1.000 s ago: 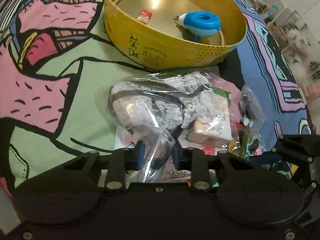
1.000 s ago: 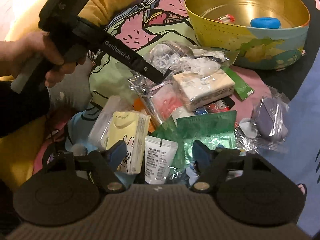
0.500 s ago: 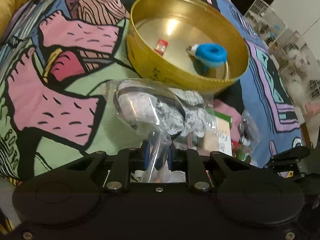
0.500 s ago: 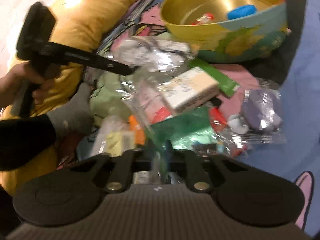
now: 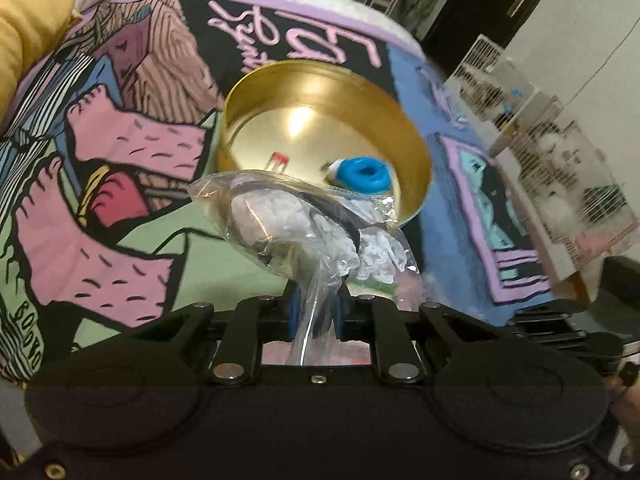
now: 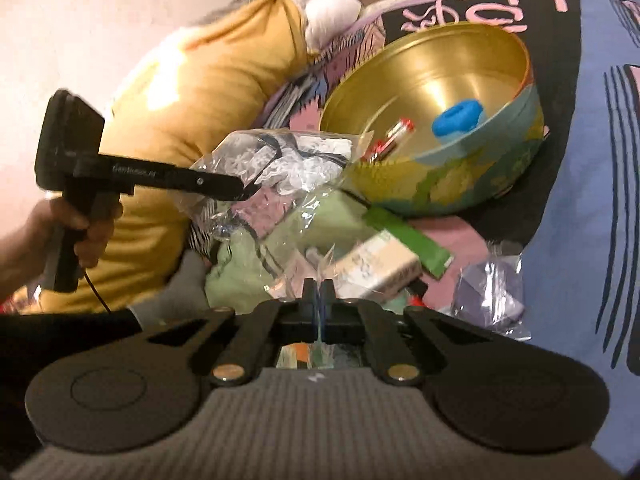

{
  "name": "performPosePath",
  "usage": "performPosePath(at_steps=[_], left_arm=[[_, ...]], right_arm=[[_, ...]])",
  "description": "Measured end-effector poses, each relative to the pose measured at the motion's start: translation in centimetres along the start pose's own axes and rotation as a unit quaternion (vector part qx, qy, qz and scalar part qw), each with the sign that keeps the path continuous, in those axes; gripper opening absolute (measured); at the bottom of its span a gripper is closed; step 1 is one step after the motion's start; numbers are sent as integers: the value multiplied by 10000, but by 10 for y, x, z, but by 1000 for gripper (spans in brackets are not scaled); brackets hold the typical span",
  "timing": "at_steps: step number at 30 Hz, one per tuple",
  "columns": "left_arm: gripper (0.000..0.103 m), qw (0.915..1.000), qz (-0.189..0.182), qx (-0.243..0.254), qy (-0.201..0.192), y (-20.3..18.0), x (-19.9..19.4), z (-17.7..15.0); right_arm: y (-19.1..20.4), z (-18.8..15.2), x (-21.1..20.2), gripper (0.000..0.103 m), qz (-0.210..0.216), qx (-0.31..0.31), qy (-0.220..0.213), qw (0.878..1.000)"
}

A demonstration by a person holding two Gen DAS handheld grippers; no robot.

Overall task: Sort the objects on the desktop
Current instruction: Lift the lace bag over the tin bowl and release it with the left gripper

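My left gripper (image 5: 316,312) is shut on the tail of a clear plastic bag (image 5: 292,220) holding white lace and a dark strap, lifted above the bedspread in front of the round yellow tin (image 5: 412,148). The tin holds a blue tape dispenser (image 5: 362,174) and a small red-capped item (image 5: 278,160). In the right wrist view the left gripper (image 6: 240,192) holds the bag (image 6: 288,160) beside the tin (image 6: 460,184). My right gripper (image 6: 319,292) is shut on a thin clear wrapper edge (image 6: 320,336).
Below the right gripper lie a cream boxed item in wrap (image 6: 376,268), a green sachet (image 6: 408,240) and a purple item in a clear packet (image 6: 488,300). A yellow pillow (image 6: 200,100) lies at the left. Wire cages (image 5: 560,152) stand off the bed at right.
The left gripper has lifted the lace bag off the pile and toward the tin. The right gripper has closed from open and risen from the pile.
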State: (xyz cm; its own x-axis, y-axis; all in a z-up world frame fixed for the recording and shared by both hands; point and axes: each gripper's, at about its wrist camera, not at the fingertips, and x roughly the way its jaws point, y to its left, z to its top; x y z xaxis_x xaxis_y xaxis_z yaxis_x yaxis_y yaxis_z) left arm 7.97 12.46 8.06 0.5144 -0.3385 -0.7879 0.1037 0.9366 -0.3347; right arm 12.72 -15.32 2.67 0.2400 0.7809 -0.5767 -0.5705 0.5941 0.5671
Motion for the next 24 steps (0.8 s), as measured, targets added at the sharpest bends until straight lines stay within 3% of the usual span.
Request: performPosePath(at_steps=[6,24], left_arm=[[15,9993,-195,101,-301,-23,-18,12],[15,9948,447,-101,-913,-38,21,83]], right_arm=[[-6,10,-11,2,207,214,-252,9992],[-3,105,-28,2,86,66,-1312,9913]])
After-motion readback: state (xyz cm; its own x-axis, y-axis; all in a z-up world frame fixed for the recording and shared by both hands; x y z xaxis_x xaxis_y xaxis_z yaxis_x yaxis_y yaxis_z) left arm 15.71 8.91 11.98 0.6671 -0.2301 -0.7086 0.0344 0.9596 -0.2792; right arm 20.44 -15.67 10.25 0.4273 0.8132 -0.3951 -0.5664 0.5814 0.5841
